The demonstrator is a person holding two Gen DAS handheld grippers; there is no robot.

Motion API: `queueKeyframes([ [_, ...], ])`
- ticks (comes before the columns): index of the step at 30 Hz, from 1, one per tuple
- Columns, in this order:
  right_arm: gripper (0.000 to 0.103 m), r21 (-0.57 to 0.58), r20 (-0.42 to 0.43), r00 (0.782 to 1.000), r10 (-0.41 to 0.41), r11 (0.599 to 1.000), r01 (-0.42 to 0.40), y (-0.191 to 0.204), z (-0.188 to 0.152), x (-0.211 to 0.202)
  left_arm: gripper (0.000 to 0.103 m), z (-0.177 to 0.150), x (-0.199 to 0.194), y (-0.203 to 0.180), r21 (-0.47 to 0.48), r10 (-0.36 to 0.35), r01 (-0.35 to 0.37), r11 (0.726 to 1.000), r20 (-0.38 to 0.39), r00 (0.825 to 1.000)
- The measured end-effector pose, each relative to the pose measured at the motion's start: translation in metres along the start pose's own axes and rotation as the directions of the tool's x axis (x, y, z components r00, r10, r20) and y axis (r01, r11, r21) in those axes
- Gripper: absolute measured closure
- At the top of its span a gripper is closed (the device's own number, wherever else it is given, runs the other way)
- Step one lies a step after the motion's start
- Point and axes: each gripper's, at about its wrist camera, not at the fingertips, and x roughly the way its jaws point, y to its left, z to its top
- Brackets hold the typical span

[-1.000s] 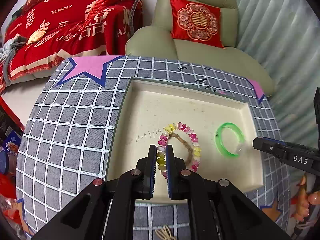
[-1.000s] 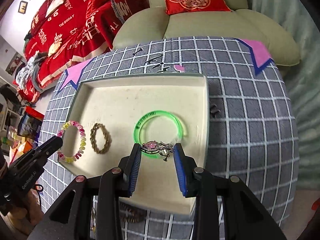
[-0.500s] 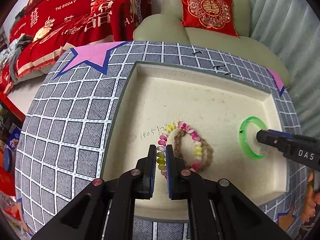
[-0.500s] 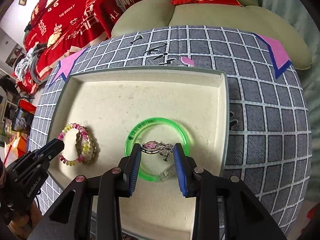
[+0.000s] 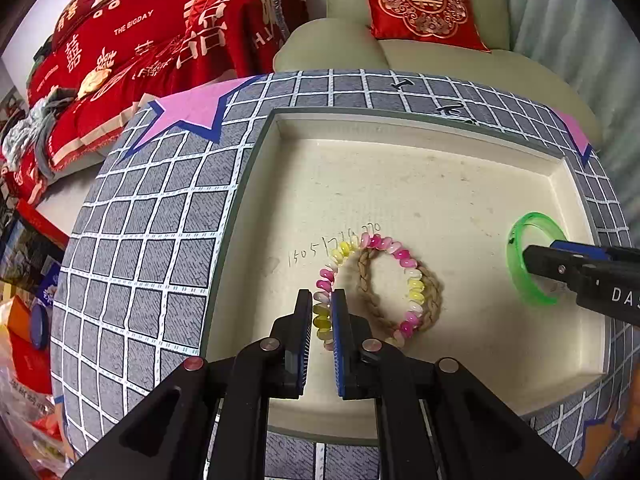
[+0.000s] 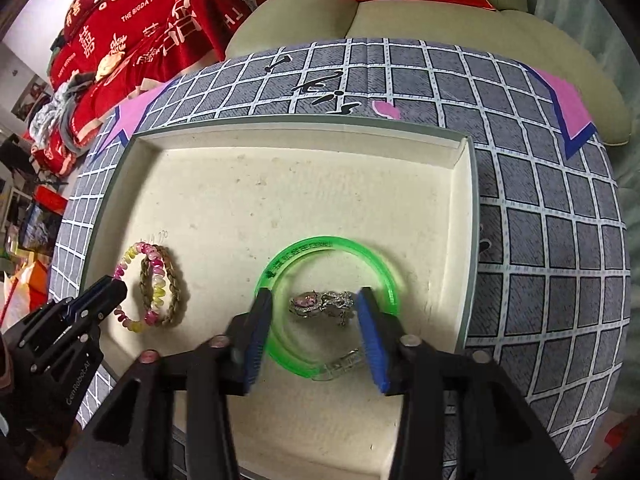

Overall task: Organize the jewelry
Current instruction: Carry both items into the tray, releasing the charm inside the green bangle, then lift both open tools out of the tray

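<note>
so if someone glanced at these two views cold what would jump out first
Probably the bright green bangle lying in the cream tray, with a silver, pink-stoned piece inside its ring between the open right gripper fingers. Next, toward the tray's left side, the pink and yellow bead bracelet pinched in the left gripper and overlapping a braided tan bracelet.

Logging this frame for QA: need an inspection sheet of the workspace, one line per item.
Surface: grid-pattern cloth under a cream tray.
Job's things: beaded bracelet overlapping braided bracelet; green bangle flat in tray; silver pink-stone piece inside the bangle.
Clutter: handwritten digits on tray floor.
Grippers: left gripper shut on beaded bracelet; right gripper open, straddling the silver piece.
Cables: nothing seen.
Surroundings: armchair, red cushion, red bedding.
</note>
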Motion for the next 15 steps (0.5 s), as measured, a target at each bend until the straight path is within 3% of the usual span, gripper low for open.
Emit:
queueKeyframes([
  [7, 0.030, 0.028, 0.043, 0.997, 0.065, 0.997, -0.066, -0.003, -0.001, -0.018, 0.083, 0.000, -0.009, -0.001, 0.015, -0.017, 0.016, 1.000, 0.024, 1.000],
  [12, 0.028, 0.073, 0.061, 0.994, 0.090, 0.993, -0.094, -0.011, -0.005, -0.032, 0.083, -0.001, -0.014, 0.002, 0.007, -0.029, 0.029, 1.000, 0.035, 0.999],
  [15, 0.020, 0.100, 0.068, 0.992, 0.108, 0.988, -0.114, -0.015, -0.009, -0.038, 0.083, -0.001, -0.017, 0.003, 0.008, -0.040, 0.040, 0.999, 0.042, 0.998],
])
